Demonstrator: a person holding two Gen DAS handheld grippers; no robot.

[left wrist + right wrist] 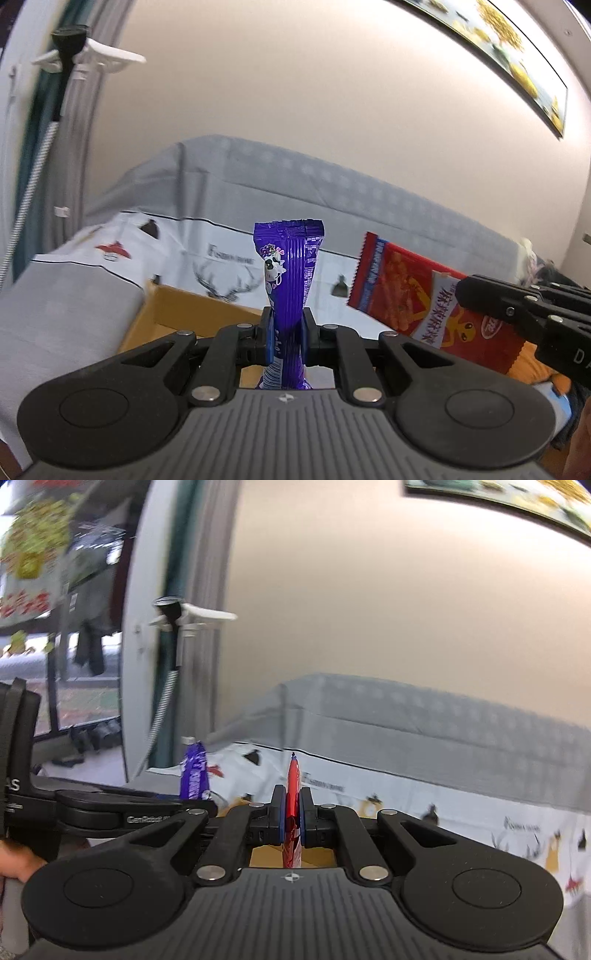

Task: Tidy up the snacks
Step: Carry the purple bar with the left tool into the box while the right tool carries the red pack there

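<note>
Both our tools are pinching snack packets in the air above the cardboard box.

In the left wrist view, our left tool (287, 332) has its jaws pressed onto the purple snack stick (290, 291), whose long axis stands upright with its crimped end pointing up; below it lies the open cardboard box (162, 314) against the printed bedsheet (207, 254). To the right, this view alone shows the broad face of the red snack packet (402, 295), tilted, with our right tool (458, 295) clamped on its edge. In the right wrist view, the purple stick (194, 775) rises at left, while our right tool (291, 819) grips the red packet (293, 801) seen edge-on as a thin upright strip.
</note>
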